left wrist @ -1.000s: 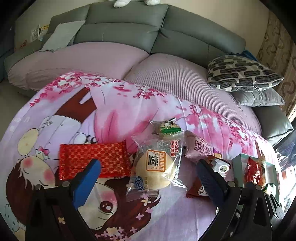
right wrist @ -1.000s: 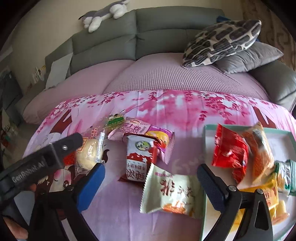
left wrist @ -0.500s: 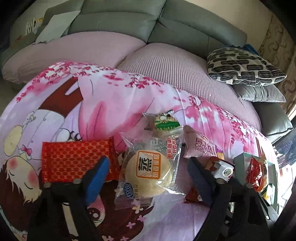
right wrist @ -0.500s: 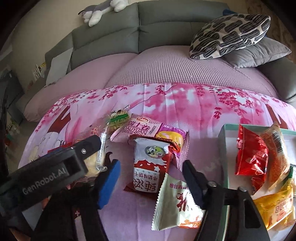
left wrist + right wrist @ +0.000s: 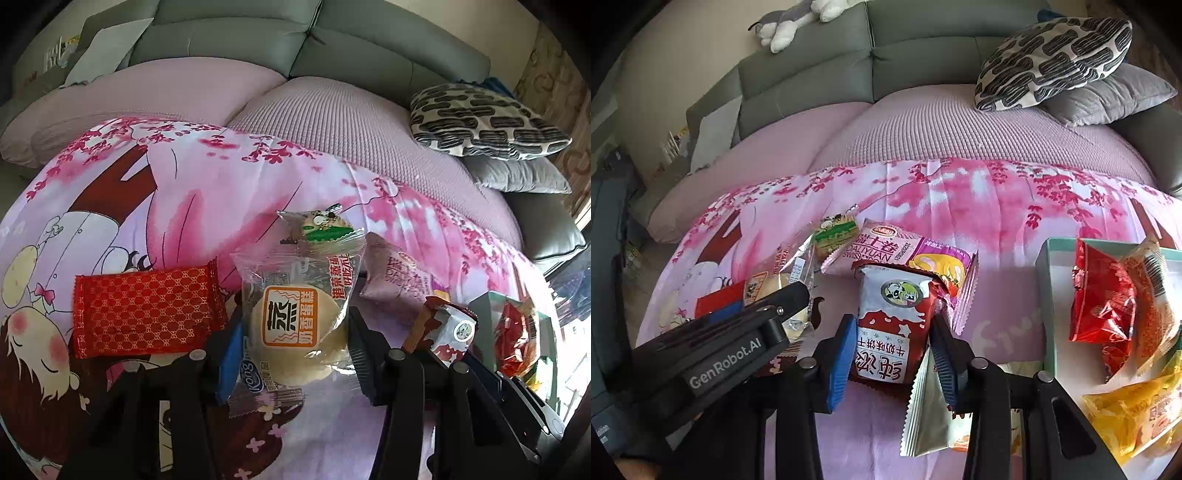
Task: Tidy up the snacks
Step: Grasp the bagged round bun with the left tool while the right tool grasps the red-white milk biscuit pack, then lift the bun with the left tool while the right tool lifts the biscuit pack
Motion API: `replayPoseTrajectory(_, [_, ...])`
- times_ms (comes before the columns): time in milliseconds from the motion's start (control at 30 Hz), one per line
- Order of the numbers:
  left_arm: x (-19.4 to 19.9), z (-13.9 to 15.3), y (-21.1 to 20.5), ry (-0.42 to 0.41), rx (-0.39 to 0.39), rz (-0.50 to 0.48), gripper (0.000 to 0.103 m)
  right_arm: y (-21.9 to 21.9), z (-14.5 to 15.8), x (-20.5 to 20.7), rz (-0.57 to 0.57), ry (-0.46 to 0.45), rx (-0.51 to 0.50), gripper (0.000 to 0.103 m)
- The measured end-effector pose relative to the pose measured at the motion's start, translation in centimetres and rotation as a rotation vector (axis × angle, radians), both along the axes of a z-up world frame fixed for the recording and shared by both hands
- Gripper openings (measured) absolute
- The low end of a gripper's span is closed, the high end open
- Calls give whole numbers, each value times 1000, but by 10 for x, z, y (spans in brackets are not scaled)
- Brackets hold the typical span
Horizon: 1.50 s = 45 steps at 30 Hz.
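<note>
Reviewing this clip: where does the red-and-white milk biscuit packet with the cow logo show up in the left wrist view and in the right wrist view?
Left wrist view: the milk biscuit packet sits at right of centre, just right of the left gripper, which closes around the steamed cake packet.
Right wrist view: the packet is at centre, between the fingers of the right gripper.
Shared landmark: the black-and-white patterned pillow.

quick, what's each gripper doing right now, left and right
Left gripper: fingers closed on the steamed cake packet.
Right gripper: fingers closed on the red and white milk biscuit pack.
</note>
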<state>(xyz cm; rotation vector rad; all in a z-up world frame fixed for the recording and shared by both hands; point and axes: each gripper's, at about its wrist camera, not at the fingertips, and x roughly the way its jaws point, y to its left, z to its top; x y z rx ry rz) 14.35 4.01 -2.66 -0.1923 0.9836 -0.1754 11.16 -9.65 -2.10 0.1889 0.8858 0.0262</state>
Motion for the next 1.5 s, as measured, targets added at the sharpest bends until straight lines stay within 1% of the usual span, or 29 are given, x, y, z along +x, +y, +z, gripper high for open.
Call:
replayPoseTrajectory(233, [-16, 25, 3, -68, -25, 2, 53, 0, 17, -11, 10, -46, 20, 43])
replayPoseTrajectory(567, [-38, 58, 23, -161, -64, 46, 53, -3, 47, -31, -3, -125, 30, 41])
replayPoseTrajectory(600, [-39, 61, 24, -169, -64, 49, 53, -4, 51, -33, -8, -134, 30, 40])
replayPoseTrajectory(633, [-40, 62, 25, -172, -65, 51, 53, -6, 55, -35, -13, -140, 27, 28])
replayPoseTrajectory(700, [-41, 64, 25, -176, -66, 50, 53, -9, 62, -40, -22, -154, 25, 27])
replayPoseTrajectory(800, [-42, 62, 21, -165, -70, 36, 53, -13, 64, -44, -35, -140, 8, 27])
replayPoseTrajectory(900, [-43, 58, 15, -148, -63, 19, 53, -18, 58, -45, -36, -112, 16, 27])
replayPoseTrajectory(967, [-43, 50, 11, -124, -48, 5, 53, -21, 52, -45, -36, -89, 26, 27])
replayPoseTrajectory(1100, [-43, 30, 8, -50, -20, -9, 53, -20, 40, -42, -14, -47, 50, 27])
replayPoseTrajectory(1233, [-43, 17, 17, -3, -16, 10, 53, -12, 31, -39, 12, -18, 49, 27])
replayPoseTrajectory(1367, [-43, 10, 33, 23, -27, 51, 53, -2, 18, -34, 36, 22, 40, 27])
replayPoseTrajectory(1500, [-42, 7, 42, 31, -36, 78, 53, 8, 9, -31, 56, 52, 31, 28])
